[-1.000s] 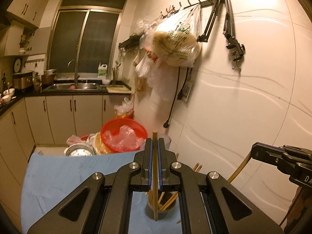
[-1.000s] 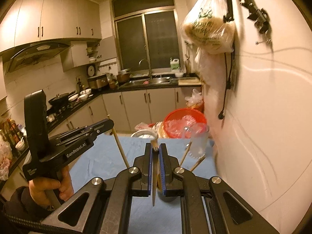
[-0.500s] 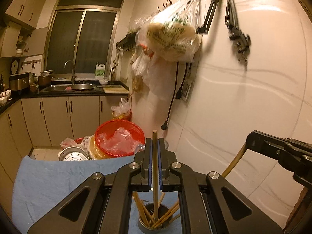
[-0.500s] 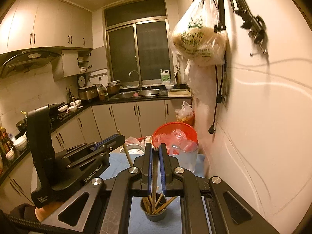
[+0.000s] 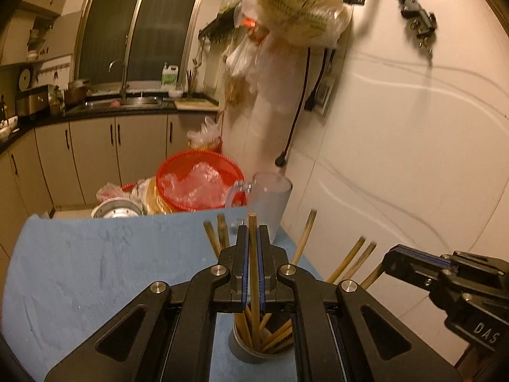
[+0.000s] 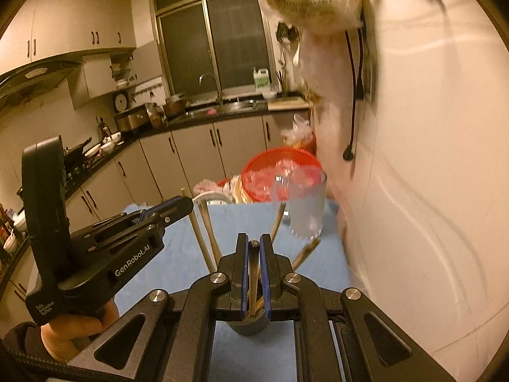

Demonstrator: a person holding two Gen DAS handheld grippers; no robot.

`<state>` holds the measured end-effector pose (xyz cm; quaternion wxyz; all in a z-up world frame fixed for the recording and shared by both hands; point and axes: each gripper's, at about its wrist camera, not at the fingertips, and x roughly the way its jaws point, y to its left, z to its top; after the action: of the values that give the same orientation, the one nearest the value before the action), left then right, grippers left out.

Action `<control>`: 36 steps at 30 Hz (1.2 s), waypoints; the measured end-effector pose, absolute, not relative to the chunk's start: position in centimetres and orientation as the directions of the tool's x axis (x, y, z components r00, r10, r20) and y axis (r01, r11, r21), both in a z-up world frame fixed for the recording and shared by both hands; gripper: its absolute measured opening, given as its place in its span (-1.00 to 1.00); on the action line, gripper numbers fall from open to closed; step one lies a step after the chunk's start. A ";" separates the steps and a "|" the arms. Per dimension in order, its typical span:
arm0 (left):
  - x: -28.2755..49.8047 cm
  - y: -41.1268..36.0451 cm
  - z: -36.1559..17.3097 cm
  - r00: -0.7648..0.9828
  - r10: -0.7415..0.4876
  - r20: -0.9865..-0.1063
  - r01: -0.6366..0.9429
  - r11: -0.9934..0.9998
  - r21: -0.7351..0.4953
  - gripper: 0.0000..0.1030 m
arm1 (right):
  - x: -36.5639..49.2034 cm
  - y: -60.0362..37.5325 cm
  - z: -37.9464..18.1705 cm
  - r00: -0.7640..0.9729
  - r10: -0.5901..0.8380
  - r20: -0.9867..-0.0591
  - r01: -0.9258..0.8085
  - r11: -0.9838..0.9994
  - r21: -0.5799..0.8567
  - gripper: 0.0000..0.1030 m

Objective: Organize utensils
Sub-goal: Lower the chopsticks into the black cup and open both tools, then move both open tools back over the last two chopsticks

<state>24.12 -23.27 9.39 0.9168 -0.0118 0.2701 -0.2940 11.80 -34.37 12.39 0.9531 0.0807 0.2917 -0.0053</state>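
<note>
A grey cup (image 5: pixel 254 351) stands on the blue cloth (image 5: pixel 95 270) and holds several wooden chopsticks (image 5: pixel 346 259) that fan outward. My left gripper (image 5: pixel 253 232) is shut on one upright chopstick (image 5: pixel 253 254) whose lower end is inside the cup. My right gripper (image 6: pixel 254 245) is shut on another chopstick (image 6: pixel 253 273) that also reaches down into the cup (image 6: pixel 251 326). The right gripper shows at the right of the left wrist view (image 5: pixel 445 277), and the left gripper shows at the left of the right wrist view (image 6: pixel 165 210).
A frosted glass mug (image 5: pixel 268 203) stands at the cloth's far edge by the white wall. Behind it are a red basket (image 5: pixel 200 184) with plastic bags and a metal bowl (image 5: pixel 116 211). Plastic bags (image 5: pixel 299 3) hang overhead. Kitchen counter and sink lie far back.
Both grippers have moved down with their chopsticks, whose lower ends have gone deeper into the cup. The cup's other chopsticks now rise beside the fingers.
</note>
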 end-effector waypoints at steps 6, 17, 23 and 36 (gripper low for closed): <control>23.9 -22.4 8.6 0.678 -0.535 -0.504 0.511 0.836 -0.200 -0.89 | 11.7 -35.0 10.9 0.817 0.047 -0.574 0.072 0.981 0.183 -0.76; 20.3 -15.6 9.7 0.690 -0.520 -0.503 0.520 0.840 -0.155 0.48 | 7.3 -35.1 12.2 0.849 0.069 -0.524 0.067 0.969 0.237 0.03; 17.3 -9.1 5.5 0.684 -0.452 -0.572 0.449 0.879 -0.158 0.66 | 4.6 -33.5 10.4 0.848 0.108 -0.519 0.043 0.962 0.271 0.31; 13.3 -3.5 -4.3 0.595 -0.359 -0.720 0.435 0.896 -0.087 0.66 | 5.4 -28.0 3.4 0.751 0.207 -0.627 -0.035 0.961 0.276 0.36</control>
<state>13.33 -3.48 -4.25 0.8916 0.0490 0.3913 -0.2226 5.41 -27.95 3.37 0.9273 0.1242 0.3470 0.0654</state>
